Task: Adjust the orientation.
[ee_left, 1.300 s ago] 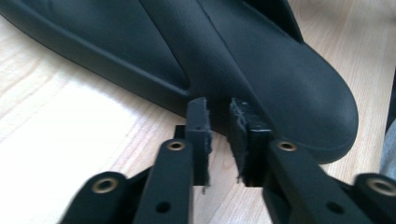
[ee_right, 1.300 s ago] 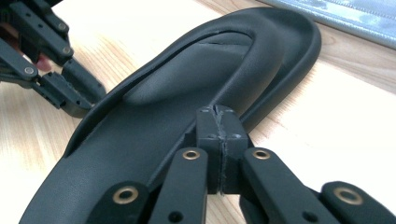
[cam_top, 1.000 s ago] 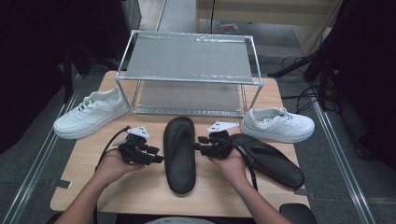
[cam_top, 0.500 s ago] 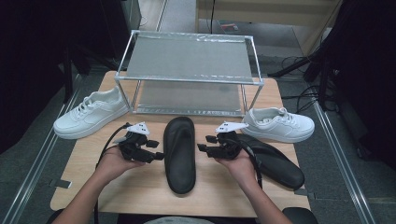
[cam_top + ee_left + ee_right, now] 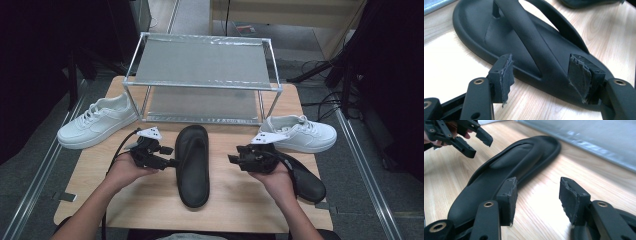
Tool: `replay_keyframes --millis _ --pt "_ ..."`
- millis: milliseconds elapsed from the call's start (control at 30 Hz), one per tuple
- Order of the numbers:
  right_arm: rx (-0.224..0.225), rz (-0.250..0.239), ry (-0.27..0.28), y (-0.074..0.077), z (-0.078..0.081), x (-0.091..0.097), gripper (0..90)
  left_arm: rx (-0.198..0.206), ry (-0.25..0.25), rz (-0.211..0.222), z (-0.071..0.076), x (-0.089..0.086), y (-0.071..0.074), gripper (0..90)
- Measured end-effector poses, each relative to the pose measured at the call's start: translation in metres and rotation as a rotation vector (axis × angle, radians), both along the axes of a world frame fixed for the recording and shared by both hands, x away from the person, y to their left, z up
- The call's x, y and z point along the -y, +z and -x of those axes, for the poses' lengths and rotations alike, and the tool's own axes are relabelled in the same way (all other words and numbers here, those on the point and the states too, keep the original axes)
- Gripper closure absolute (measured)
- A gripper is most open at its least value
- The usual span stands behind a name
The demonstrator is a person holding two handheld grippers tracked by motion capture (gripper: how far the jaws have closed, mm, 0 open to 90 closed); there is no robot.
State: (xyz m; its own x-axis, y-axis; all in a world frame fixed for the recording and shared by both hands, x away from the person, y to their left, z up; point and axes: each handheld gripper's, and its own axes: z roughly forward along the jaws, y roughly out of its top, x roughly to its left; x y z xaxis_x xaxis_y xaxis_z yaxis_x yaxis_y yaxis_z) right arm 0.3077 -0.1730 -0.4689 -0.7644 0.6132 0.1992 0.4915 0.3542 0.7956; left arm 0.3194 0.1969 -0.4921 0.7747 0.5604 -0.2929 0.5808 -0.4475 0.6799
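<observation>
Black flip-flop lies on table between both grippers; left gripper jaws just opened wide, releasing it; right gripper half-open, empty, pulled away. Placement looks finished.

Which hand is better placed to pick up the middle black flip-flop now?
Left. The left claw is open right at the middle flip-flop edge; the right claw, also open, sits apart across bare table.
</observation>
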Motion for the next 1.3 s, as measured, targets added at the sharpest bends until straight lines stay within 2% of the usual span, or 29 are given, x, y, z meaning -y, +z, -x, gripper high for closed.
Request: replay_keyframes --millis 33,67,100,167,233,333,433,600,1067,1167,1300 --pt "0.006 -0.005 -0.009 0.002 0.002 0.006 49.7 -0.005 -0.002 -0.010 -0.002 0.000 0.001 37.4" --pt "0.014 -0.007 -0.020 0.003 0.004 0.012 49.8 -0.007 -0.005 -0.038 -0.003 0.002 0.004 37.6" --pt "0.019 -0.009 -0.031 0.004 0.006 0.018 49.8 0.008 -0.012 -0.054 -0.003 0.003 0.006 37.8" --pt "0.040 -0.010 -0.051 0.005 0.010 0.031 49.8 0.020 -0.013 -0.035 -0.003 0.004 0.008 37.9" --pt "0.048 -0.016 -0.068 0.005 0.013 0.043 49.9 0.027 -0.012 -0.047 -0.003 0.005 0.010 37.9" --pt "0.049 -0.032 -0.092 0.002 0.018 0.062 51.9 0.029 -0.010 -0.041 -0.003 0.007 0.011 37.9" --pt "0.041 -0.019 -0.101 0.001 0.020 0.076 52.3 0.051 -0.018 -0.043 -0.002 0.010 0.015 37.9" --pt "0.039 0.004 -0.126 -0.004 0.029 0.097 52.7 0.056 -0.025 -0.050 -0.002 0.014 0.015 37.8" --pt "0.010 0.029 -0.158 -0.015 0.035 0.110 53.2 0.065 -0.048 -0.061 -0.008 0.022 0.016 37.8" --pt "0.026 0.038 -0.170 -0.016 0.035 0.112 53.3 0.067 -0.049 -0.060 -0.009 0.023 0.016 37.7" --pt "0.034 0.021 -0.182 -0.015 0.035 0.117 54.0 0.065 -0.049 -0.061 -0.010 0.023 0.015 37.7"
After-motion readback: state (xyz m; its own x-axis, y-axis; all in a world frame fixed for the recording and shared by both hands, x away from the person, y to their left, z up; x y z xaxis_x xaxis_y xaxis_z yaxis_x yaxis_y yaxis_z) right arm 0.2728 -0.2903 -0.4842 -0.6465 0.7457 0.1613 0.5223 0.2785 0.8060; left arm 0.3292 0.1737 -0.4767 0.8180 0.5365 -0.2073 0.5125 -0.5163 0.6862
